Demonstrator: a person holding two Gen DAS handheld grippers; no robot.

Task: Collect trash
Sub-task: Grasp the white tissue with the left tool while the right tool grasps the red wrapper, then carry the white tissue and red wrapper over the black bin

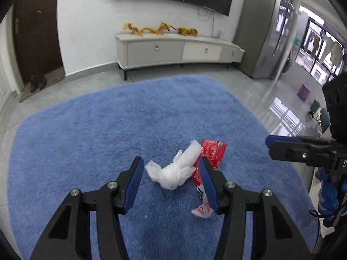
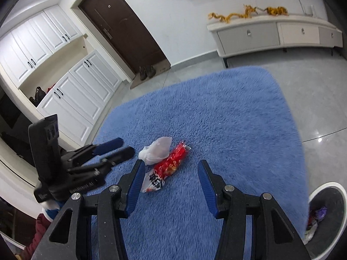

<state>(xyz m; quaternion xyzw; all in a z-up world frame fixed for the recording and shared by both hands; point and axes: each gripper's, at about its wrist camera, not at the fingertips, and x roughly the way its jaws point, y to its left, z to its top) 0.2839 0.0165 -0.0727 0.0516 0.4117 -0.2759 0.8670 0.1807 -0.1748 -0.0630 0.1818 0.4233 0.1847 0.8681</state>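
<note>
Left gripper [image 1: 171, 162]: jaws apart, holding nothing, above white tissue [image 1: 173, 171].
Right gripper [image 2: 171, 164]: jaws apart, holding nothing.
Red wrapper [image 2: 169, 166]: touching tissue on blue rug [image 2: 216, 112].

Bright, even room light, glare on the floor tiles [image 2: 321, 139], slight blur, fisheye bending at edges.

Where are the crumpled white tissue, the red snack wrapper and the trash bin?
white tissue [image 1: 173, 173], left wrist view, its bunched middle.
red snack wrapper [image 2: 171, 164], right wrist view, its red centre.
trash bin [image 2: 329, 187], right wrist view, its white rim.
</note>
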